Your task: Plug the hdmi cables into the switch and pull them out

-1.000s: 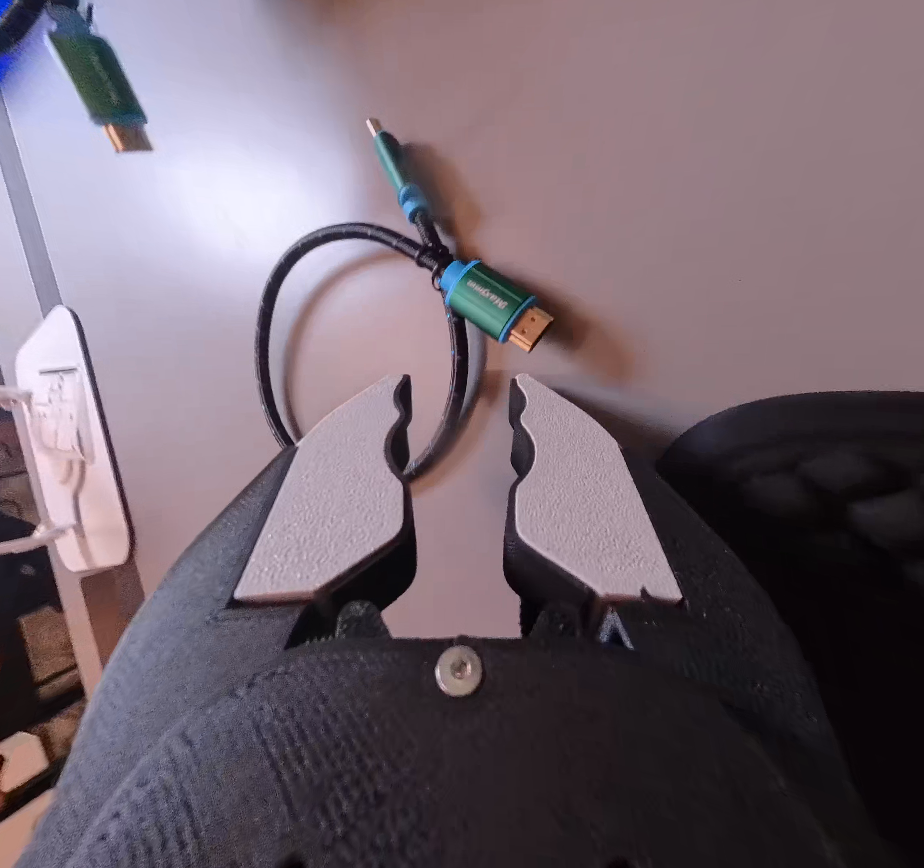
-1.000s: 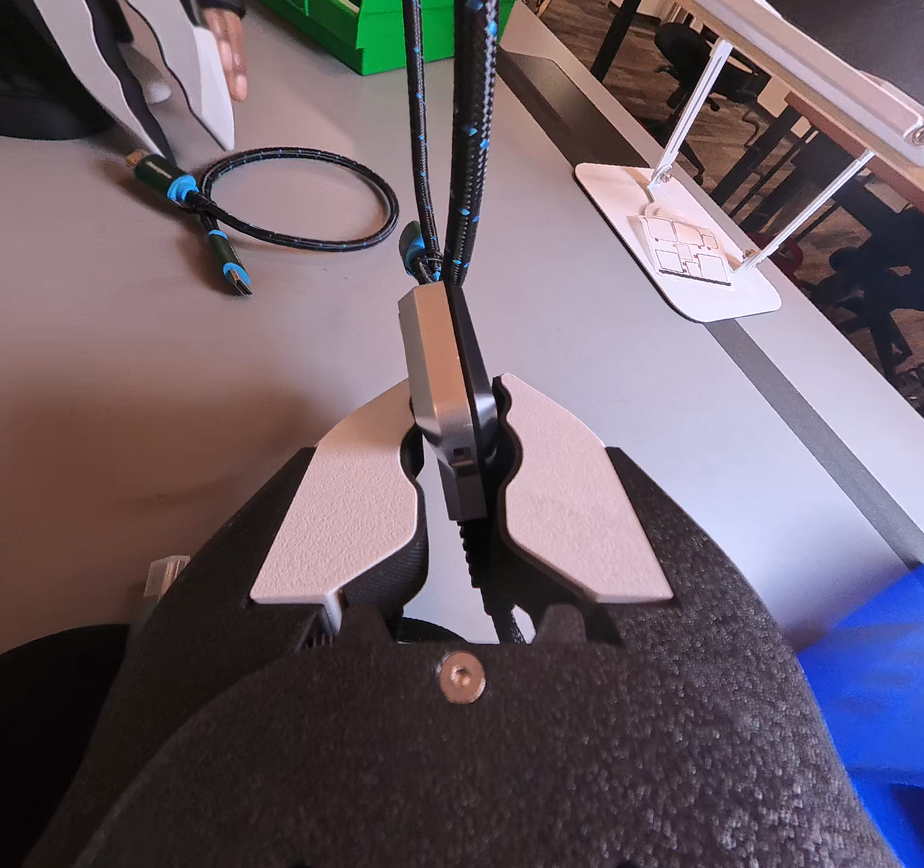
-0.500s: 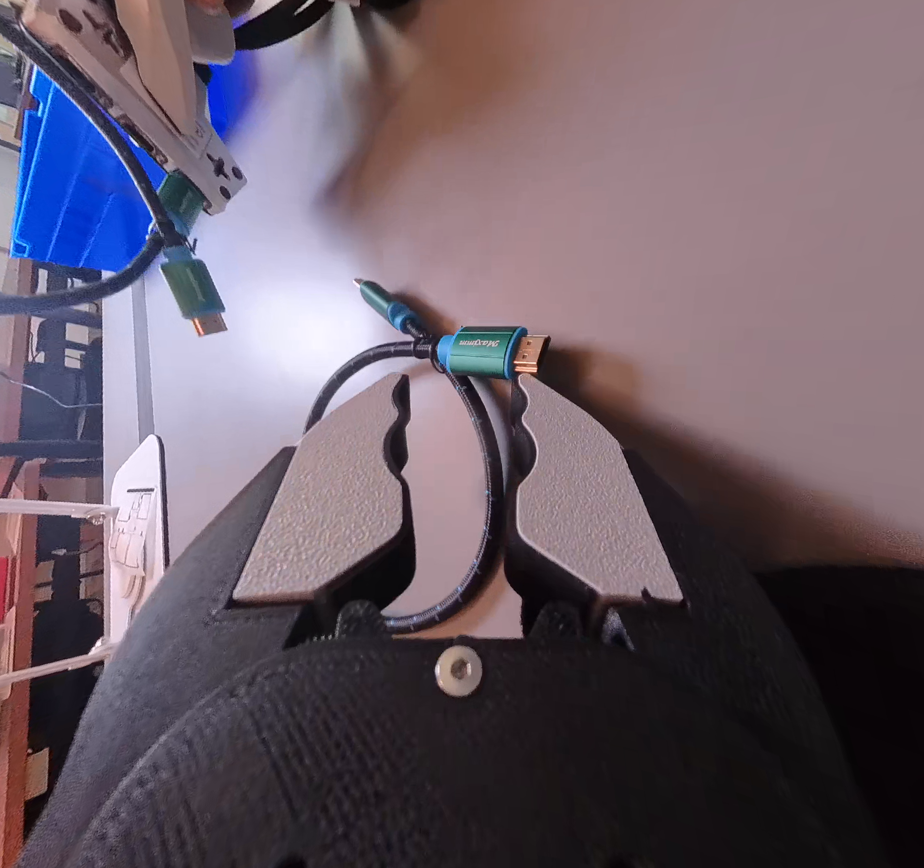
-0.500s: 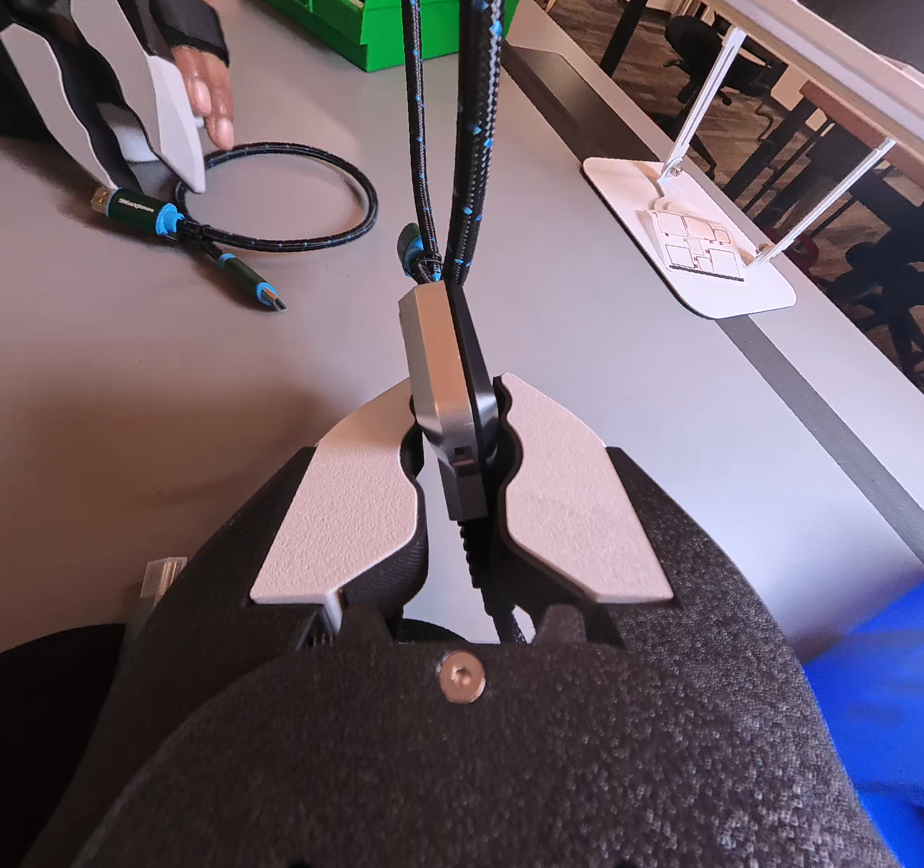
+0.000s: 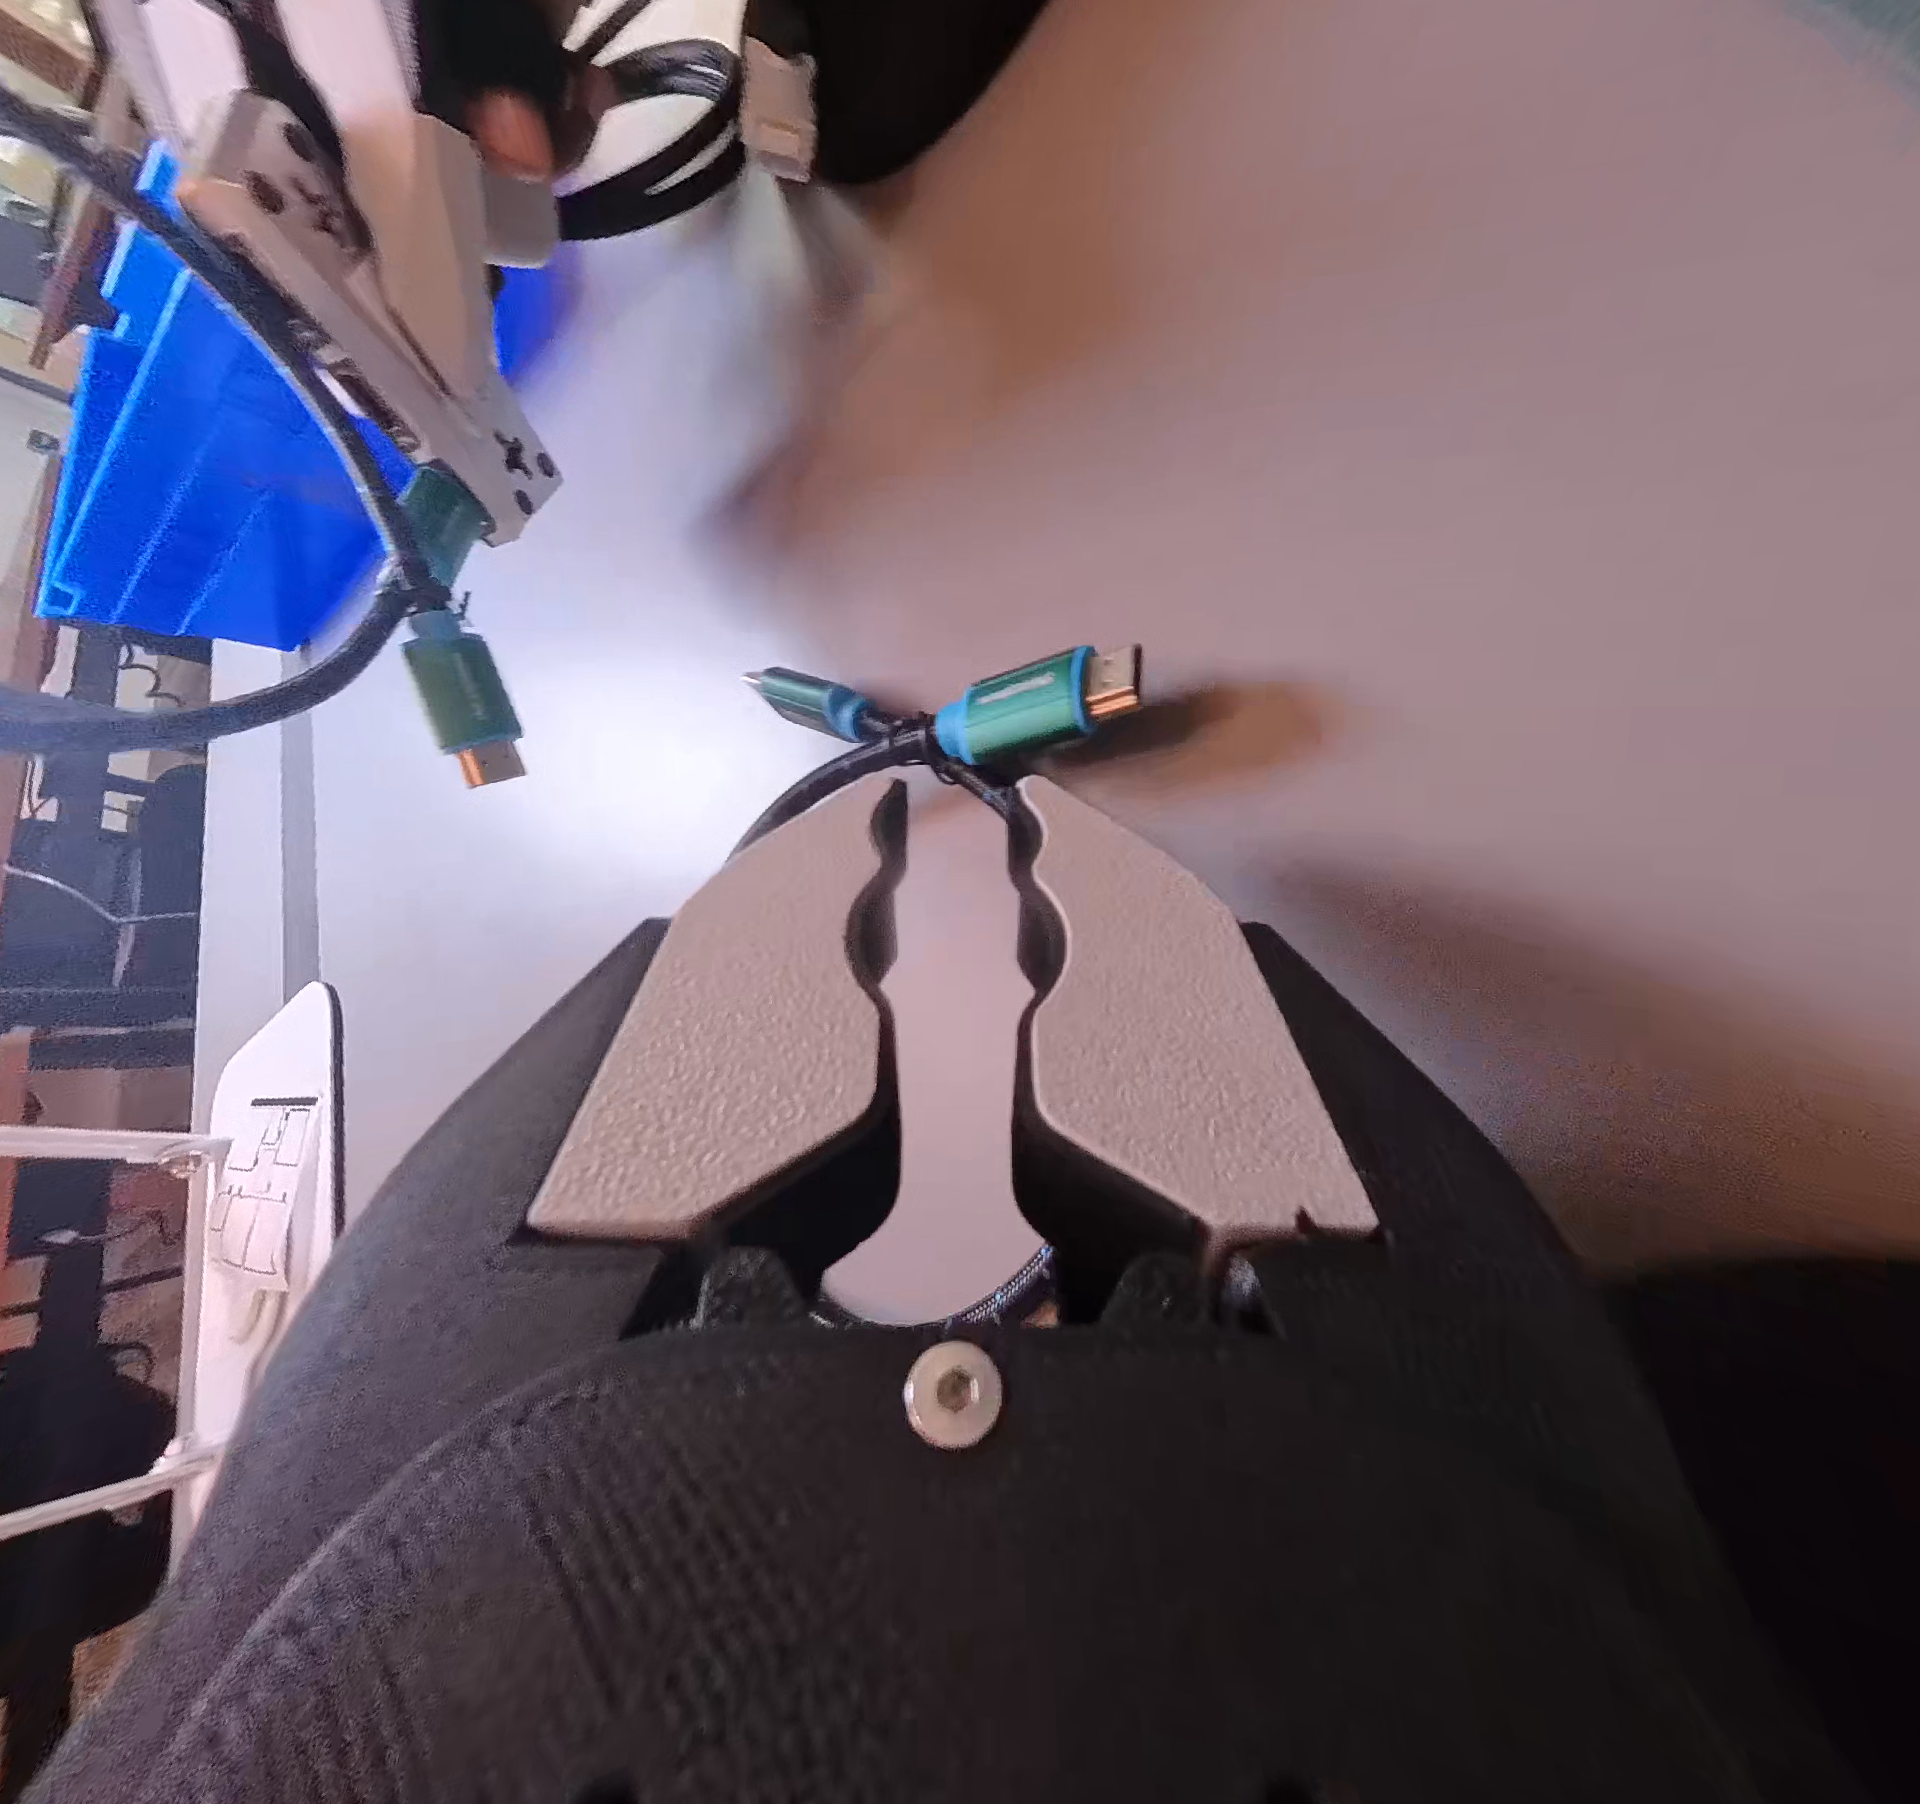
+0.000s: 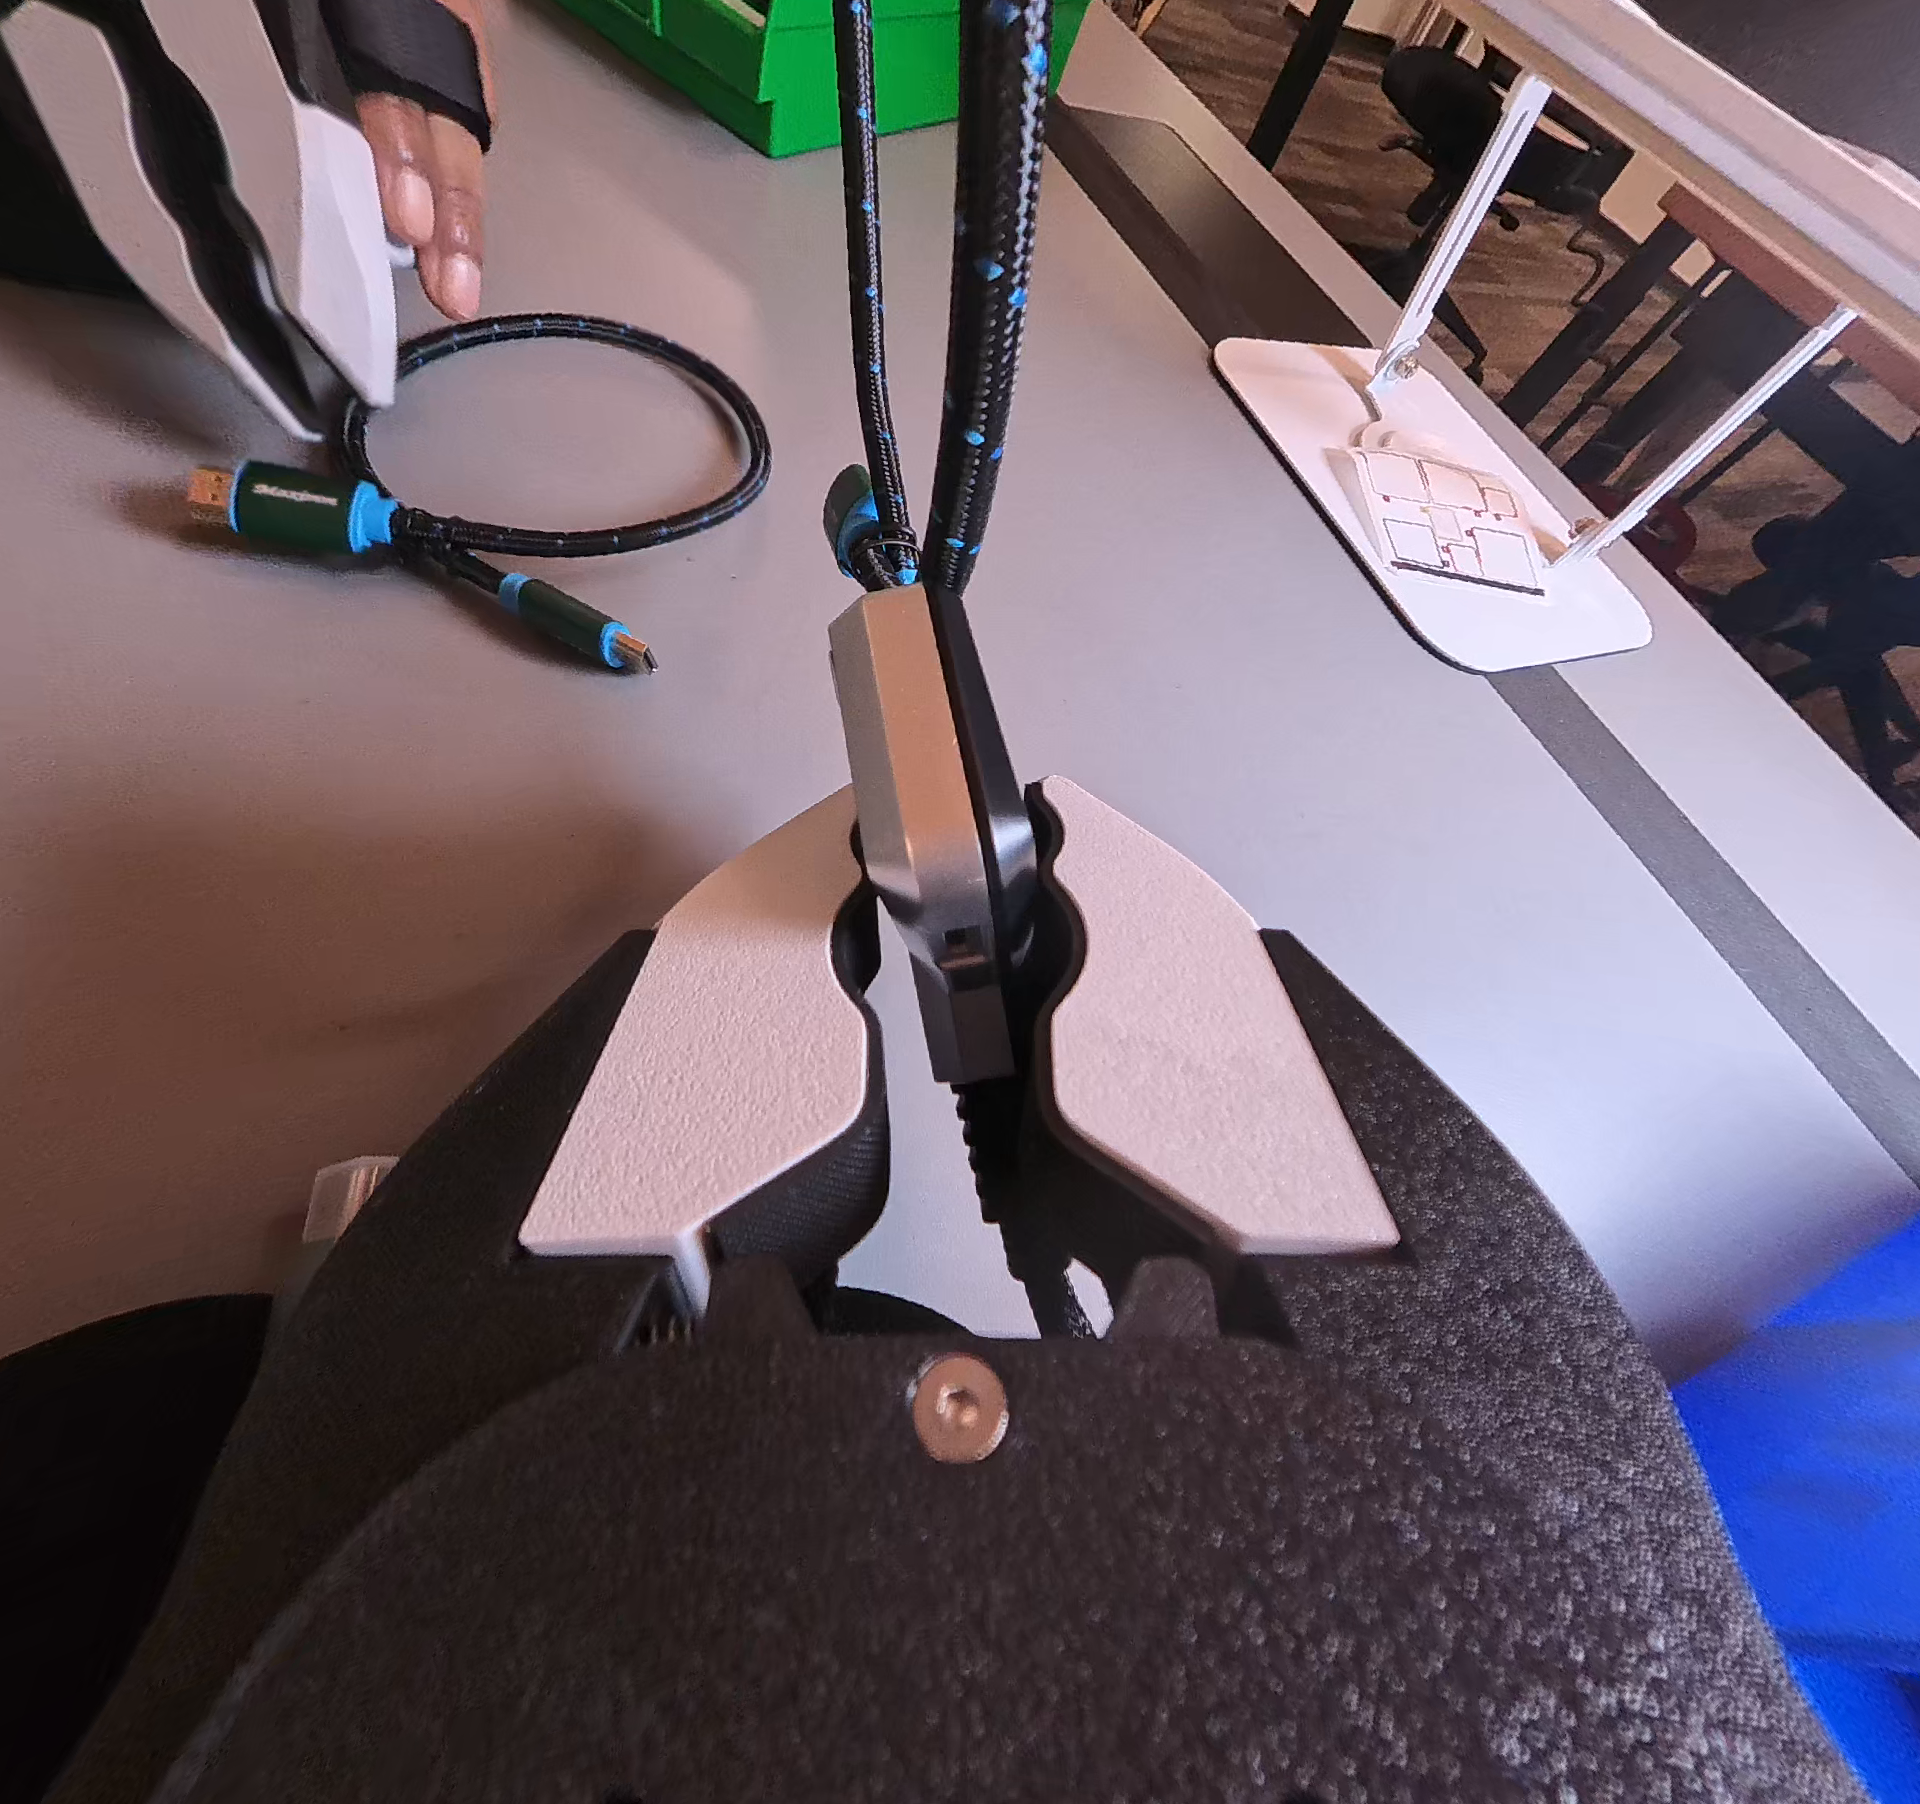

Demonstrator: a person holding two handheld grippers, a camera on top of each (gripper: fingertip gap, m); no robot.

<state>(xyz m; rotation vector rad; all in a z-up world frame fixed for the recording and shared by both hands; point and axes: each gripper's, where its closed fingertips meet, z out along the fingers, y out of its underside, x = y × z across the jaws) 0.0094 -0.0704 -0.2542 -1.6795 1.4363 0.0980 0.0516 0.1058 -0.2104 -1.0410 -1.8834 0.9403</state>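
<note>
Silver-and-black flat adapter box (image 6: 928, 798) clamped in right gripper (image 6: 951, 824), braided cables hanging. Left gripper (image 5: 956, 798) parted over black braided cable (image 5: 821, 780) with green plugs on grey table (image 5: 1455, 404), gripping nothing.

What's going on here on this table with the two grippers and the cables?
A person works two handheld grippers over a grey table. The right gripper clamps a slim silver and black adapter with braided cables hanging from it. The left gripper is down over a coiled black cable with green plugs, fingers astride it, not visibly clamping.
</note>
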